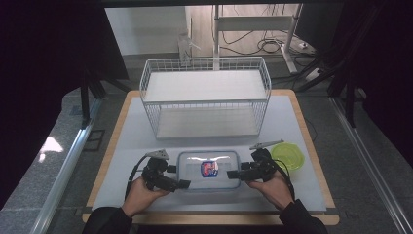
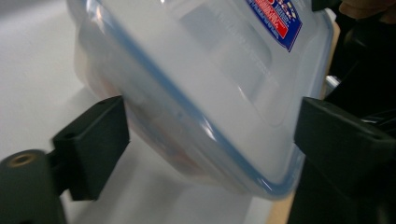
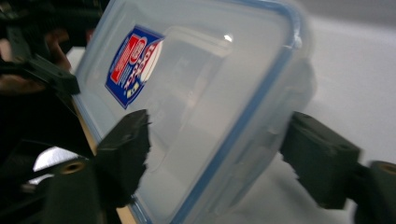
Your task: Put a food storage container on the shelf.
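- A lidded clear box (image 1: 208, 169) with a blue seal and a red-and-blue sticker (image 1: 209, 168) lies on the white mat (image 1: 131, 131), at its near edge, just in front of the wire basket (image 1: 204, 97).
- The left gripper (image 1: 179, 184) meets the box's left end and the right gripper (image 1: 233, 174) its right end. This reads as a two-handed hold: the box is too wide for one pair of jaws, so each takes an end.
- A green bowl (image 1: 290, 155) sits just right of the box, behind the right gripper; it is not touched.
- In the left gripper view, the jaws stand wide apart with the box's end (image 2: 196, 93) between them. One jaw looks pressed to the side wall under the rim; the other sits at the lid's edge, and I cannot tell whether it touches.
- In the right gripper view, the jaws are also wide, straddling the box (image 3: 201, 107). One jaw lies over the lid, the other just beside the far wall near a lid clasp; a firm clamp is not clear.
- The basket's open front faces the box, so moving the box there seems a likely aim, though that is only a guess.
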